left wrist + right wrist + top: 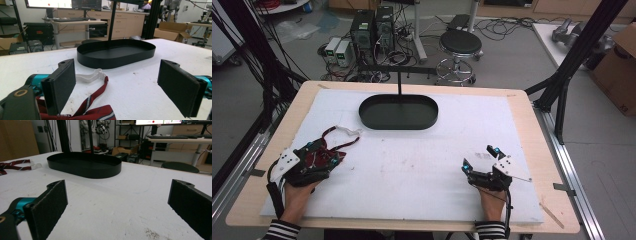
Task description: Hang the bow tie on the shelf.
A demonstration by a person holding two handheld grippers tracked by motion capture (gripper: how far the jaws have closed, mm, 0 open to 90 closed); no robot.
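Note:
A dark red striped necktie [324,152] with a white plastic clip [348,131] lies on the left of the white mat [412,170]. My left gripper [323,152] hovers over the tie's bunched part, open, with the cloth [100,112] low between its jaws and the clip [90,76] just ahead. A black oval tray [398,127] stands at the back centre, with its wall [112,62] beyond the clip. My right gripper [481,158] rests open on the mat at the right, holding nothing. From there the tray [100,172] is ahead and the tie [12,166] far left.
A thin black post [399,82] rises from the tray's far side. Black frame legs [562,85] stand off the table's right corner. A stool [460,45], computers and cables are on the floor behind the table.

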